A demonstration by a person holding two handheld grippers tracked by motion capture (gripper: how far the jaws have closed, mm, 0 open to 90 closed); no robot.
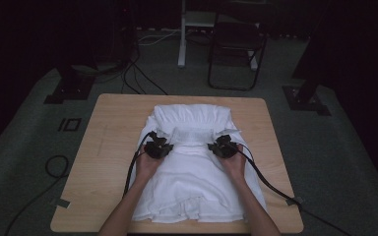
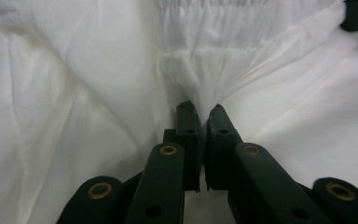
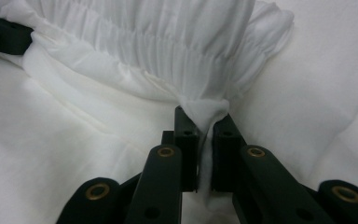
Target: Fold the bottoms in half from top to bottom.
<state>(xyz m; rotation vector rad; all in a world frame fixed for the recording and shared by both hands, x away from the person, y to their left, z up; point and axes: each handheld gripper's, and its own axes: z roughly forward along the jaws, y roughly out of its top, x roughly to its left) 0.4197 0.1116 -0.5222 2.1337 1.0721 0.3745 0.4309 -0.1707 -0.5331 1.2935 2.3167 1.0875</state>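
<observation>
A white garment [image 1: 192, 172] with a gathered elastic band [image 1: 193, 133] lies spread on the wooden table [image 1: 108, 147]. My left gripper [image 1: 163, 142] is shut on a pinch of the white fabric at the band's left end. In the left gripper view the cloth [image 2: 200, 88] bunches up between the closed jaws of that gripper [image 2: 201, 109]. My right gripper [image 1: 221, 142] is shut on the band's right end. In the right gripper view a fold of the elastic band [image 3: 205, 108] is clamped in that gripper [image 3: 203, 116]. Both hands rest on the garment.
Cables [image 1: 266, 179] trail from both grippers off the table's near corners. Beyond the table stand a folding chair [image 1: 236, 49], a white post [image 1: 182, 34] and dark stands [image 1: 71, 83] on grey carpet. Bare wood shows left and right of the garment.
</observation>
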